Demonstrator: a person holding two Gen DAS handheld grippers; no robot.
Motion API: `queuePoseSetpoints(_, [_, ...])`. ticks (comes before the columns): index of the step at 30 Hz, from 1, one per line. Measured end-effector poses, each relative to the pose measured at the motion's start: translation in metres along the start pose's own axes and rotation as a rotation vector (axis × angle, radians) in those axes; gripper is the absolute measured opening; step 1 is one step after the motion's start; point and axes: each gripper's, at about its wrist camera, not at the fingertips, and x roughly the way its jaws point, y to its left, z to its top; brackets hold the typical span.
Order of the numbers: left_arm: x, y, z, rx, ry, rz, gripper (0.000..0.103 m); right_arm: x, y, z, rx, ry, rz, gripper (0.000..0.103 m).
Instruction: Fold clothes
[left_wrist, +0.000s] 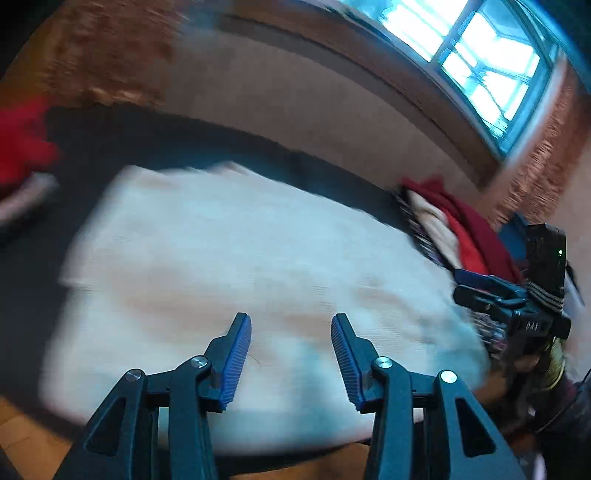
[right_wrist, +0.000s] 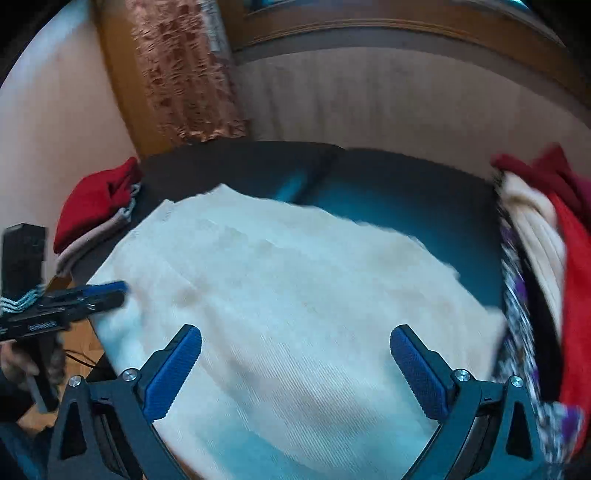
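Note:
A white ribbed garment (left_wrist: 240, 258) (right_wrist: 295, 277) lies spread flat on a dark padded surface (left_wrist: 110, 140) (right_wrist: 388, 184). My left gripper (left_wrist: 291, 317) hovers over the garment's near edge, open, with nothing between its blue pads. My right gripper (right_wrist: 296, 330) hangs over the same cloth with its jaws wide apart and empty. In the left wrist view the right gripper (left_wrist: 458, 283) shows at the garment's right edge. The right wrist view catches the left gripper (right_wrist: 123, 291) at the cloth's left edge. Both views are blurred.
A folded red and pale stack (left_wrist: 22, 144) (right_wrist: 92, 199) sits at the left of the surface. A loose heap of red, cream and patterned clothes (left_wrist: 469, 236) (right_wrist: 535, 229) lies at the right. Beyond are a wall, a window (left_wrist: 480, 55) and a curtain (right_wrist: 184, 74). Wooden floor (left_wrist: 29, 443) shows below.

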Motion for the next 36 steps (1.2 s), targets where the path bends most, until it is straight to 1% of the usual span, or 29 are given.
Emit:
queuePoseSetpoints(1, [-0.009, 0.015, 0.0, -0.013, -0.017, 0.036, 0.047, 0.009, 0.003, 0.004, -0.017, 0.002, -0.001, 0.103])
queuePoseSetpoints(4, [-0.024, 0.061, -0.002, -0.069, -0.006, 0.112, 0.048, 0.042, 0.006, 0.011, -0.035, 0.024, -0.013, 0.103])
queuePoseSetpoints(5, [-0.025, 0.07, -0.003, -0.08, 0.01, 0.112, 0.048, 0.054, 0.003, 0.01, -0.033, 0.04, -0.025, 0.103])
queuePoseSetpoints(6, [-0.026, 0.077, -0.005, -0.085, 0.018, 0.094, 0.048, 0.062, -0.001, 0.009, -0.021, 0.041, -0.026, 0.103])
queuePoseSetpoints(10, [-0.02, 0.08, -0.003, -0.056, 0.027, 0.037, 0.052, 0.067, -0.017, -0.001, 0.043, -0.027, 0.035, 0.103])
queuePoseSetpoints(13, [-0.013, 0.082, -0.002, -0.035, 0.032, 0.054, 0.051, 0.066, -0.019, -0.003, 0.048, -0.038, 0.045, 0.103])
queuePoseSetpoints(14, [-0.012, 0.08, -0.002, -0.018, 0.048, 0.075, 0.044, 0.066, -0.019, -0.004, 0.044, -0.038, 0.041, 0.103])
queuePoseSetpoints(15, [-0.01, 0.075, -0.001, 0.014, 0.07, 0.111, 0.025, 0.066, -0.019, -0.004, 0.04, -0.038, 0.036, 0.103])
queuePoseSetpoints(16, [-0.009, 0.07, -0.002, 0.046, 0.091, 0.149, 0.016, 0.066, -0.017, -0.004, 0.037, -0.039, 0.032, 0.103])
queuePoseSetpoints(17, [-0.01, 0.069, -0.005, 0.075, 0.107, 0.182, 0.012, 0.066, -0.015, -0.003, 0.035, -0.042, 0.029, 0.103])
queuePoseSetpoints(19, [-0.013, 0.07, -0.011, 0.068, 0.124, 0.189, 0.01, 0.067, -0.013, -0.004, 0.034, -0.048, 0.028, 0.103])
queuePoseSetpoints(21, [-0.016, 0.065, -0.01, 0.087, 0.144, 0.217, 0.009, 0.065, -0.016, -0.007, 0.034, -0.048, 0.031, 0.103])
queuePoseSetpoints(22, [-0.017, 0.063, -0.009, 0.091, 0.152, 0.224, 0.009, 0.064, -0.016, -0.007, 0.034, -0.049, 0.032, 0.103])
queuePoseSetpoints(23, [-0.02, 0.065, -0.007, 0.074, 0.153, 0.203, 0.009, 0.064, -0.016, -0.008, 0.035, -0.051, 0.033, 0.103])
queuePoseSetpoints(25, [-0.024, 0.072, 0.004, 0.017, 0.14, 0.132, 0.025, 0.064, -0.016, -0.009, 0.036, -0.053, 0.036, 0.103])
queuePoseSetpoints(26, [-0.023, 0.077, 0.012, -0.005, 0.121, 0.138, 0.039, 0.064, -0.016, -0.009, 0.037, -0.054, 0.038, 0.103])
queuePoseSetpoints(27, [-0.022, 0.082, 0.02, -0.03, 0.104, 0.137, 0.05, 0.065, -0.017, -0.009, 0.038, -0.056, 0.04, 0.103])
queuePoseSetpoints(30, [-0.012, 0.097, 0.045, -0.113, 0.085, 0.053, 0.06, 0.065, -0.016, -0.01, 0.041, -0.06, 0.045, 0.103])
queuePoseSetpoints(32, [0.001, 0.107, 0.06, -0.136, 0.101, 0.049, 0.065, 0.065, -0.017, -0.011, 0.041, -0.062, 0.046, 0.103])
queuePoseSetpoints(33, [0.007, 0.111, 0.067, -0.144, 0.111, 0.048, 0.066, 0.065, -0.017, -0.011, 0.041, -0.063, 0.046, 0.103])
queuePoseSetpoints(36, [0.024, 0.116, 0.078, -0.119, 0.152, 0.036, 0.066, 0.065, -0.017, -0.011, 0.044, -0.066, 0.051, 0.103])
